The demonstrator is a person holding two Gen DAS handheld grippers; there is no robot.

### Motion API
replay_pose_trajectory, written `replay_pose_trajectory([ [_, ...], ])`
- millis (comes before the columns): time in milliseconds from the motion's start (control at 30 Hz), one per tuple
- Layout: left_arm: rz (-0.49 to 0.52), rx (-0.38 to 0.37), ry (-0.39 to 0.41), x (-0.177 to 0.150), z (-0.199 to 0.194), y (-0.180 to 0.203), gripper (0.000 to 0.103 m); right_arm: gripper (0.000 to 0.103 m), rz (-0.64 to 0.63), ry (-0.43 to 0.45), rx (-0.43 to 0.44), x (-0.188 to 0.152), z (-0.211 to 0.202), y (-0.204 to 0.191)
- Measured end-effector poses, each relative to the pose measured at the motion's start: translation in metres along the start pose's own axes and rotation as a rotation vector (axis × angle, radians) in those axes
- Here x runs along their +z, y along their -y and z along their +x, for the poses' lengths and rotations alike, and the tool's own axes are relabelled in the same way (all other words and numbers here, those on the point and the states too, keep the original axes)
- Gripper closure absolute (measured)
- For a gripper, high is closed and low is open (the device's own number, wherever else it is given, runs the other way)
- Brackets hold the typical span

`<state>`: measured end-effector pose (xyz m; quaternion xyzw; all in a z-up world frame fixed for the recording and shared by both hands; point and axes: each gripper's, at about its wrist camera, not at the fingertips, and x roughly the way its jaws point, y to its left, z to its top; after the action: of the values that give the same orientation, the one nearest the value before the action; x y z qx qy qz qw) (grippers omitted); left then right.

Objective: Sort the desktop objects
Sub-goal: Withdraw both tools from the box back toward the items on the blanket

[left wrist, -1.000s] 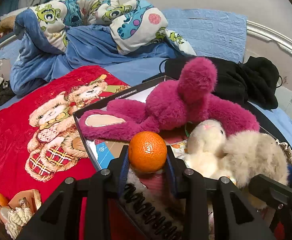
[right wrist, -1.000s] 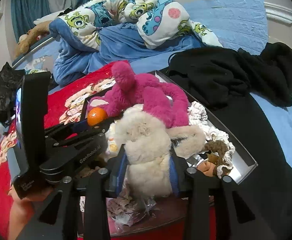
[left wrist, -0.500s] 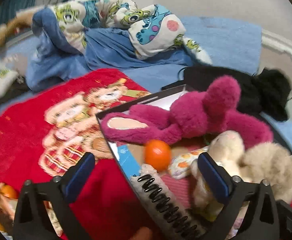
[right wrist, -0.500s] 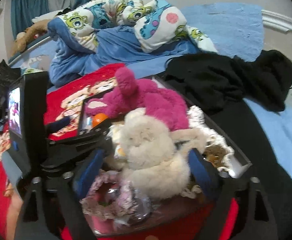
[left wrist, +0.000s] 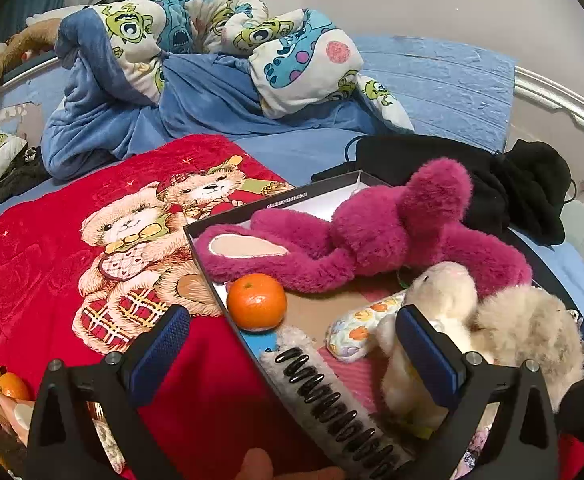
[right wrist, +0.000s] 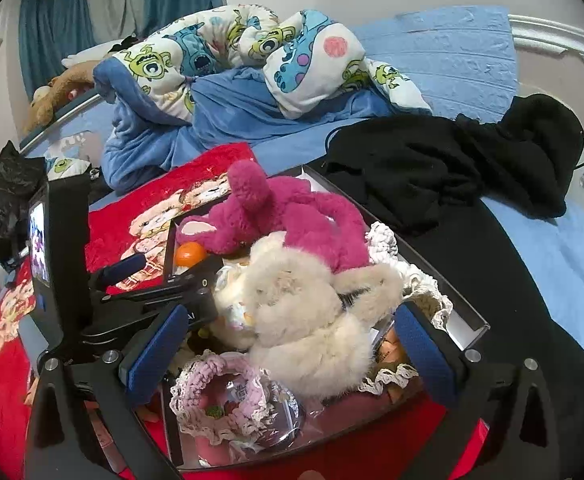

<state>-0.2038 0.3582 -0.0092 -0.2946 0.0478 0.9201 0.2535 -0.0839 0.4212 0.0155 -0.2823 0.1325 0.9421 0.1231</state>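
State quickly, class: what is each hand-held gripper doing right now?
Left hand-held gripper: open, holding nothing.
Right hand-held gripper: open around the fluffy cream plush toy, not gripping.

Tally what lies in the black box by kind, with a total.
Plush toys: 2, magenta long-limbed plush and cream fluffy plush
Oranges: 1, round orange fruit
Hair brushes: 1, grey bristled brush
Pink crochet pouches: 1
Total: 5

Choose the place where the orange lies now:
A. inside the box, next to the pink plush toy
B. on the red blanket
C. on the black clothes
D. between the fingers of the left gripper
A: the orange rests in the box beside the pink plush toy, while the left gripper is open and apart from it.
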Motion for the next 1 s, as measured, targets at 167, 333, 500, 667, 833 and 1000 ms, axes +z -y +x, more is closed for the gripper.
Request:
replay_pose_trajectory([
  [167, 0.013, 0.011, 0.011, 0.0, -0.004, 0.003, 0.0, 0.0, 0.033, 0.013, 0.016, -0.001, -0.005, 0.004],
  [333, 0.042, 0.03, 0.021, 0.001, -0.012, 0.008, 0.0, 0.0, 0.052, 0.011, 0.024, -0.001, -0.008, 0.007],
  [500, 0.014, 0.004, 0.016, -0.001, -0.022, 0.012, 0.0, 0.0, 0.048, 0.011, 0.042, -0.001, -0.013, 0.007],
  [667, 0.083, 0.034, 0.005, -0.008, -0.036, 0.026, 0.0, 0.0, 0.058, 0.034, 0.071, 0.002, -0.024, 0.009],
  [833, 0.032, -0.001, 0.021, -0.018, -0.054, 0.026, 0.0, 0.0, 0.096, 0.058, 0.13, 0.006, -0.03, 0.01],
  [1000, 0.037, -0.007, 0.017, -0.024, -0.073, 0.03, 0.0, 0.0, 0.048, 0.061, 0.183, 0.006, -0.035, -0.006],
])
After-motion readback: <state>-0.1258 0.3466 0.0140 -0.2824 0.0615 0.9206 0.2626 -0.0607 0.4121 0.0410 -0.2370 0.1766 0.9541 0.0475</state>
